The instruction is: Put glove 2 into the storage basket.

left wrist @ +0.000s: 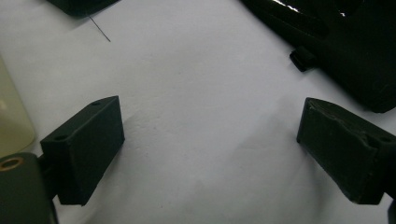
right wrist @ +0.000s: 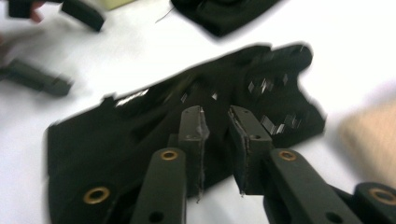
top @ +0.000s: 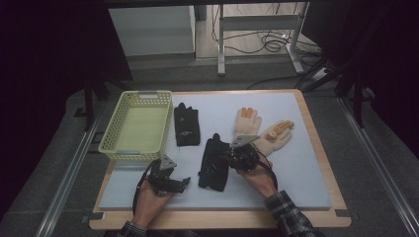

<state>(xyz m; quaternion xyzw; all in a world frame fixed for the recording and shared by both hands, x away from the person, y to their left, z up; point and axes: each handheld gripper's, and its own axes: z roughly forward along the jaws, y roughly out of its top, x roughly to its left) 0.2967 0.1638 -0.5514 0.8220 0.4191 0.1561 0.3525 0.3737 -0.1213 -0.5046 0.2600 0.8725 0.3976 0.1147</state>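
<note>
Two grippers over gloves on a pale blue mat

The smooth mat (top: 276,187) fills the frame's middle; upper left on it stands a yellow perforated plastic basket (top: 137,124). Beside the basket lies a black glove (top: 187,126); two knitted cream gloves (top: 261,130) with orange fingertips lie right of centre. A second black glove (top: 213,162), glossy-patched, lies at centre under the right gripper (right wrist: 217,122), whose jaws stand slightly parted just above it, gripping nothing. Lower left, the left gripper (left wrist: 210,140) holds its jaws wide apart over bare mat.

High overhead, two close views sharing black glove (top: 214,163)
</note>
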